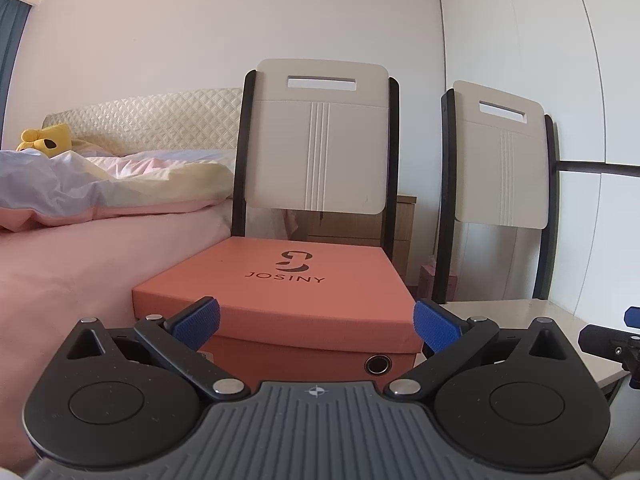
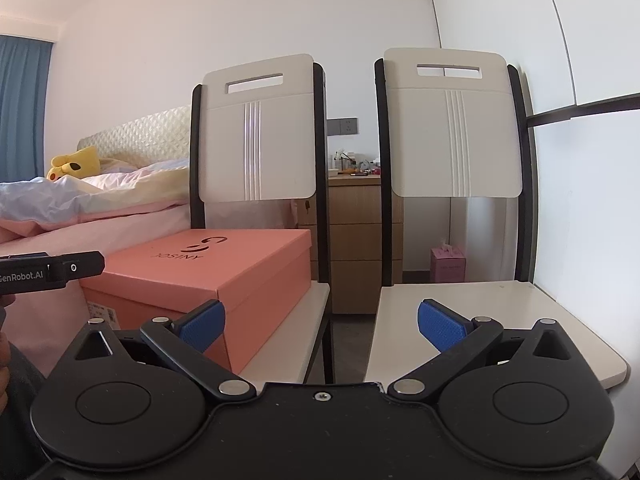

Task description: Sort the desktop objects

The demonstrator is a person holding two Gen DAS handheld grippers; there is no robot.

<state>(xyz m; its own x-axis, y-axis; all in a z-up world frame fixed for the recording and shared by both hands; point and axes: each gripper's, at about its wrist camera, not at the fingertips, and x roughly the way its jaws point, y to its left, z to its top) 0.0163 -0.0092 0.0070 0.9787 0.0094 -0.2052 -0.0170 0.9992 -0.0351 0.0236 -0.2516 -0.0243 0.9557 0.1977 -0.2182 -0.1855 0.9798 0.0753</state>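
Two chairs (image 2: 256, 128) (image 2: 452, 120); one orange box (image 2: 208, 268).

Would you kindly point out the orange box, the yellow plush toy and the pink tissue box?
orange box (image 1: 280, 280): left wrist view, lid top.
yellow plush toy (image 2: 78, 164): right wrist view, its body.
pink tissue box (image 2: 448, 266): right wrist view, front face.

bed (image 1: 80, 240) left | yellow plush (image 1: 44, 142) on bed | wooden drawers (image 2: 356, 240) behind chairs (image 2: 452, 128)

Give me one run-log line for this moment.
left gripper: jaws open, empty, facing orange box | right gripper: jaws open, empty | box lid on, sitting on left chair
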